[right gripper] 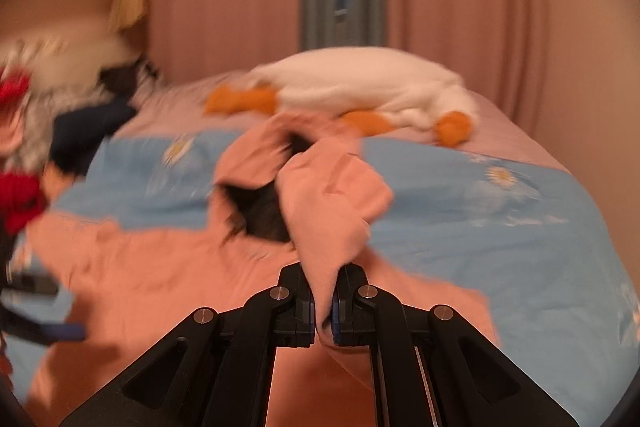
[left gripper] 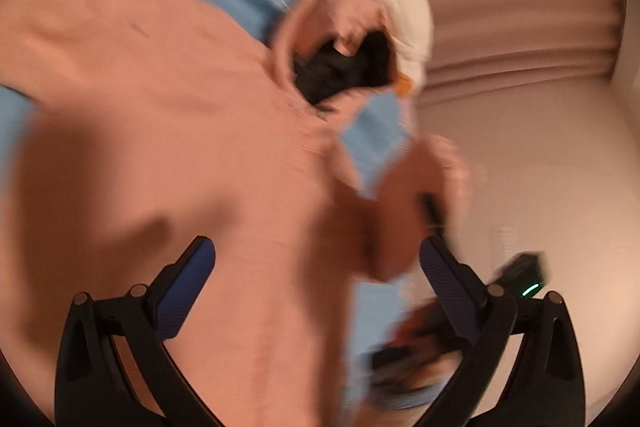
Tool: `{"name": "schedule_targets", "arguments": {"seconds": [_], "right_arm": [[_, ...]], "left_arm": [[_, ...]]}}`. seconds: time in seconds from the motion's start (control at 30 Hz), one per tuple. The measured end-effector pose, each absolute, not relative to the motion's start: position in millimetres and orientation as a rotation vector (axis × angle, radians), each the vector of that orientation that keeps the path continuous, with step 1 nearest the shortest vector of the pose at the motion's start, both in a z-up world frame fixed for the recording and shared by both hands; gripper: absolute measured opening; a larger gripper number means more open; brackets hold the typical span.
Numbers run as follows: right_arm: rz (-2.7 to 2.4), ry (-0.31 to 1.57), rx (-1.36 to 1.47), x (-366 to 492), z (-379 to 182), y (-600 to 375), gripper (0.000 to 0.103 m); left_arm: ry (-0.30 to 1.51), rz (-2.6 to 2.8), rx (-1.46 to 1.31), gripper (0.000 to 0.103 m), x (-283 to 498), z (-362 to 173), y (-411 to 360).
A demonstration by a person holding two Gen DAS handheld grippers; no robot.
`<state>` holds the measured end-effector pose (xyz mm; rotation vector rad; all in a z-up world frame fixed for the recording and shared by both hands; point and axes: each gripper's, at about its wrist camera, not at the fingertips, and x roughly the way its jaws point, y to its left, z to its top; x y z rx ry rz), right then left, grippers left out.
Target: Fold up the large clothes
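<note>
A hoodie lies spread on the bed, hood toward the far end. Behind it a plush goose lies across the bed before the curtain. A heap of clothes sits at the left.

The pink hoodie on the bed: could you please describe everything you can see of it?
The pink hoodie looks like soft fleece with a dark-lined hood. It lies spread, not yet folded, on the blue daisy-print cover. The right gripper is shut on one piece of its fabric, lifted above the body. The left gripper stands open over the body, gripping nothing. Motion blur hides finer detail.
</note>
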<state>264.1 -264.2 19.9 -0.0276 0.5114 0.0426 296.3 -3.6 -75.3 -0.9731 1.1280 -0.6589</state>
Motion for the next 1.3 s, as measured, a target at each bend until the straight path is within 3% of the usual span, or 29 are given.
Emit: {"name": "schedule_targets", "arguments": {"seconds": [0.3,0.37,0.5,0.53,0.67,0.77,0.83,0.87,1.0,1.3], "right_arm": [[0.169,0.63,-0.259,265.8,-30.4,-209.7,0.008],[0.204,0.675,-0.241,269.9,-38.5,-209.7,0.014],[0.293,0.698,-0.122,257.0,-32.2,-223.5,0.058],[0.301,0.688,-0.082,248.4,-27.1,-229.8,0.061],[0.303,0.676,0.014,225.4,-15.4,-251.0,0.061],[0.278,0.681,0.071,214.3,-13.1,-268.5,0.061],[0.251,0.683,0.099,211.9,-15.3,-279.9,0.061],[0.234,0.683,0.118,213.0,-19.0,-286.7,0.061],[0.175,0.681,0.224,212.5,-26.9,-314.9,0.061],[0.076,0.613,0.388,195.0,-20.7,-374.5,0.061]], "left_arm": [[1.205,-0.773,-1.128,0.097,339.5,-96.5,-59.0],[1.244,-0.756,-1.11,0.095,344.1,-104.9,-65.7],[1.287,-0.702,-1.024,0.093,344.3,-110.7,-69.0],[1.29,-0.701,-1.01,0.092,342.8,-110.3,-69.1],[1.314,-0.655,-0.93,0.087,339.8,-113.0,-73.3],[1.339,-0.63,-0.844,0.065,337.6,-115.8,-85.3],[1.332,-0.58,-0.758,0.033,332.9,-112.8,-89.8],[1.328,-0.568,-0.713,0.024,332.0,-111.5,-93.3],[1.247,-0.537,-0.545,0.016,326.0,-91.6,-102.4],[0.991,-0.514,-0.524,0.015,323.8,-41.3,-47.8]]}}
